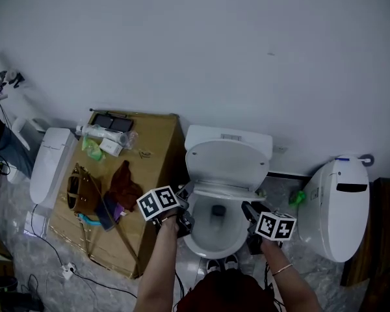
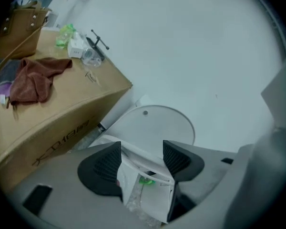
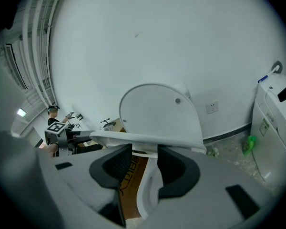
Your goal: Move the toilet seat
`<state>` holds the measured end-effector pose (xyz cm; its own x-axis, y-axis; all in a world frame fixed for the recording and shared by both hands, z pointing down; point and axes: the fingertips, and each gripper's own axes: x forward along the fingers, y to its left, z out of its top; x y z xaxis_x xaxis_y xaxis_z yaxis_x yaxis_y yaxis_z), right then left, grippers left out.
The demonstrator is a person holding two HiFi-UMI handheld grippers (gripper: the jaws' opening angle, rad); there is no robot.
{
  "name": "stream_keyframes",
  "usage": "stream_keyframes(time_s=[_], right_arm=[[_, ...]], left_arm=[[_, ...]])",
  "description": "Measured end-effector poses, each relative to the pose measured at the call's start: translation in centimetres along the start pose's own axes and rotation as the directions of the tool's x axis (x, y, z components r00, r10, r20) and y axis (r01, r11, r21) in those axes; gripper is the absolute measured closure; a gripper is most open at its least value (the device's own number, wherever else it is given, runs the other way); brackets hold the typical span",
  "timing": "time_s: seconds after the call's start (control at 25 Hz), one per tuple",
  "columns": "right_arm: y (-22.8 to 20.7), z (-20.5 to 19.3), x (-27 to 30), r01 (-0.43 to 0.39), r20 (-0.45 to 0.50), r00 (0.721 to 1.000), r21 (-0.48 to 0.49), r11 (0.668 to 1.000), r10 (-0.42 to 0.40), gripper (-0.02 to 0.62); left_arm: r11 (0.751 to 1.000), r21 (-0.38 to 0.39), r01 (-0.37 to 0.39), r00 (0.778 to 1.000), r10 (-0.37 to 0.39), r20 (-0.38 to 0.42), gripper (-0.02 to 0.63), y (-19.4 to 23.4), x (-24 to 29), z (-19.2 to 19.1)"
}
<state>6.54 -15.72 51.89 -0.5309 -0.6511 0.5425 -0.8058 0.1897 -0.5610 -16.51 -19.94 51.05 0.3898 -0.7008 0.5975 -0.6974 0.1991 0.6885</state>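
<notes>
The toilet seat [image 3: 148,138] is held lifted off the bowl [image 1: 208,242], clamped at its right edge by the right tongs [image 3: 145,152]; the left tongs [image 2: 142,149] are spread apart at its left

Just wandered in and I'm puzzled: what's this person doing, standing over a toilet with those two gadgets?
A person stands over the middle toilet, holding a gripper in each hand. The lid is already up. The right gripper has its jaws closed on the side of the toilet seat, which looks lifted partway off the bowl. The left gripper is at the bowl's other side, jaws wide open and clamped on nothing.
</notes>
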Motion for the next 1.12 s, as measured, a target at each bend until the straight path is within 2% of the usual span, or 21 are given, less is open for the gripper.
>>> stream_keyframes(time_s=[0.12, 0.24, 0.32, 0.48, 0.56, 0.92, 1.04, 1.12], right_arm=[[-0.1, 0.8, 0.3, 0.01, 0.005, 1.0, -0.01, 1.0, -0.01, 0.419], [-0.1, 1.5, 0.5, 0.025, 0.01, 1.0, -0.034, 0.999, -0.025, 0.419], [-0.2, 2.1, 0.8, 0.039, 0.017, 0.999, -0.055, 0.998, -0.038, 0.419], [-0.5, 3.2, 1.3, 0.046, 0.02, 0.999, -0.078, 0.996, -0.044, 0.419], [-0.5, 3.6, 1.6, 0.043, 0.021, 0.999, -0.087, 0.995, -0.041, 0.419], [-0.7, 4.7, 2.3, 0.055, 0.02, 0.998, -0.124, 0.991, -0.053, 0.422], [-0.8, 5.3, 2.4, 0.062, 0.019, 0.998, -0.152, 0.986, -0.06, 0.43], [-1.0, 5.7, 2.5, 0.065, 0.023, 0.998, -0.162, 0.985, -0.062, 0.439]], left_arm=[[0.994, 0.11, 0.001, 0.999, -0.005, 0.034, 0.336, -1.0, -0.7, 0.7], [0.976, 0.217, 0.001, 0.996, -0.02, 0.082, 0.347, -2.0, -1.5, 1.0], [0.958, 0.288, -0.006, 0.994, -0.025, 0.103, 0.377, -2.5, -1.9, 0.5], [0.904, 0.425, -0.051, 0.995, 0.008, 0.102, 0.449, -2.2, -1.7, -1.3], [0.884, 0.463, -0.066, 0.995, 0.024, 0.096, 0.482, -2.3, -1.1, -1.5], [0.808, 0.584, -0.082, 0.995, 0.036, 0.089, 0.525, -4.7, 1.8, 0.5], [0.791, 0.606, -0.086, 0.995, 0.043, 0.086, 0.532, -5.4, 2.7, 1.0], [0.79, 0.607, -0.08, 0.996, 0.04, 0.079, 0.531, -5.9, 3.3, 1.2]])
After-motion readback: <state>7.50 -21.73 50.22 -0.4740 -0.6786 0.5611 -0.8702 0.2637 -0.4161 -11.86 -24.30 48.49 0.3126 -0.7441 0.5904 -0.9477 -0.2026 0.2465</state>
